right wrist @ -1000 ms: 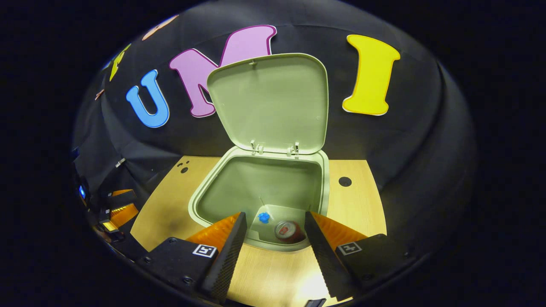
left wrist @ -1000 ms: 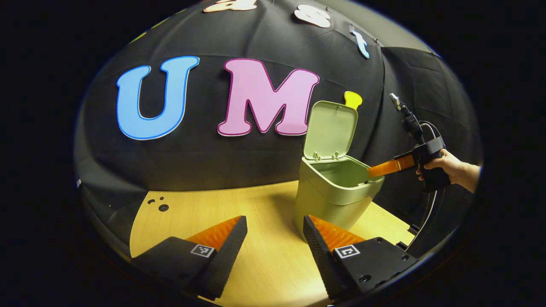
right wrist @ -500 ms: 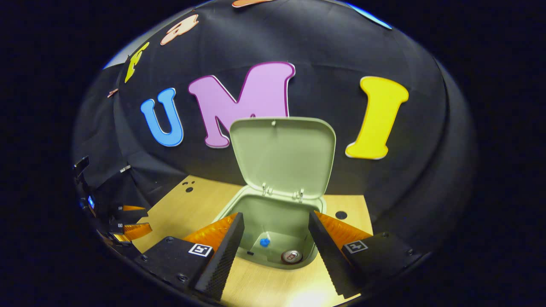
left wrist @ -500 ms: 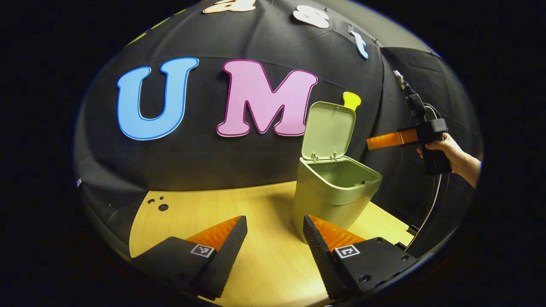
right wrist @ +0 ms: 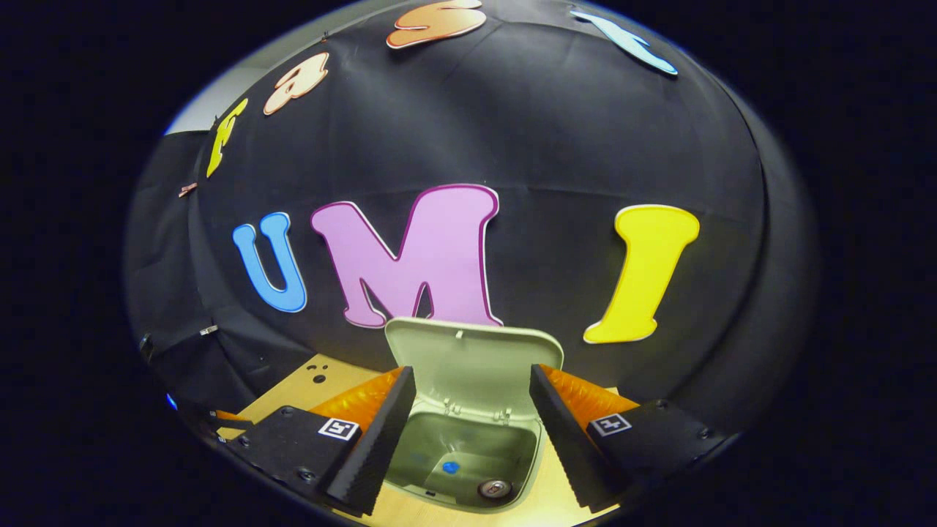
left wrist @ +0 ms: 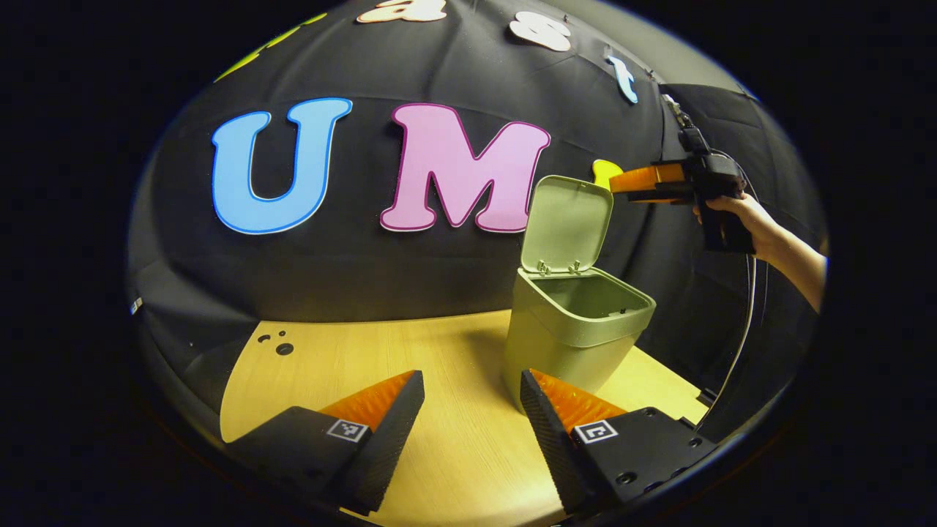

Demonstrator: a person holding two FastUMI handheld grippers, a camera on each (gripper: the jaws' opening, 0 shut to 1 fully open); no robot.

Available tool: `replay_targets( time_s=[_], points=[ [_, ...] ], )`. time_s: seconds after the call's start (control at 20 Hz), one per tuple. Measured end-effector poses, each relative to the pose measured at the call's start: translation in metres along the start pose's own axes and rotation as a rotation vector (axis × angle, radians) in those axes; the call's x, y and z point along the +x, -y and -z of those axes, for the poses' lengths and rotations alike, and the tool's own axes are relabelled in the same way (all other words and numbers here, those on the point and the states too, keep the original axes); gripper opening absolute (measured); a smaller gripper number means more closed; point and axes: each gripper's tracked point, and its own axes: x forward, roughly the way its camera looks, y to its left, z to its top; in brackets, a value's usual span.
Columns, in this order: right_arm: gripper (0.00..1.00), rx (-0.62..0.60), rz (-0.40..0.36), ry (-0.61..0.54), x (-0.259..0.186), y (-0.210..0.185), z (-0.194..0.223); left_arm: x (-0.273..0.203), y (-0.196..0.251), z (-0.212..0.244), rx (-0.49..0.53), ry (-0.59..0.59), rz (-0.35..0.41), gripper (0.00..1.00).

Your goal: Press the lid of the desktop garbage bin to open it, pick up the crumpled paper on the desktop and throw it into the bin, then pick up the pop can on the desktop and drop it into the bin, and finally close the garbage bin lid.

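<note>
This is a staged recording booth, a lab-like demonstration set and not a lived-in room. Black cloth (left wrist: 410, 271) hangs as the wall behind and to the side of everything, draped with visible folds and closing off the space. In front of it stands a light wooden table (left wrist: 439, 366) with a smooth laminate top and small round holes (left wrist: 284, 349) near its far corner. The one household thing on it is a small pale green plastic desktop bin (left wrist: 571, 329), its hinged lid (left wrist: 567, 223) tipped up. A person's hand (left wrist: 736, 212) holds a handheld gripper (left wrist: 622, 187) with a cable (left wrist: 743, 329) trailing from it, and square printed markers (left wrist: 347, 430) sit on the near gripper's fingers, both pointing to data capture.
</note>
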Motion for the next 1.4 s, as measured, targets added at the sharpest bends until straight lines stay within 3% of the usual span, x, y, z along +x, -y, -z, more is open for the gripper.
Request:
replay_targets(
  time_s=[0.35, 0.7, 1.4],
  points=[
    [0.98, 0.042, 0.028, 0.059, 0.038, 0.008, -0.027, -0.009, -0.007, 0.01, -0.027, -0.011, -0.031, 0.87],
    [0.99, 0.065, 0.071, 0.038, 0.066, 0.019, -0.021, -0.017, -0.019, 0.016, -0.036, -0.023, -0.061, 0.87],
    [0.99, 0.02, -0.015, -0.107, -0.005, -0.009, 0.033, -0.012, 0.003, 0.016, -0.055, -0.012, -0.009, 0.87]
  ],
)
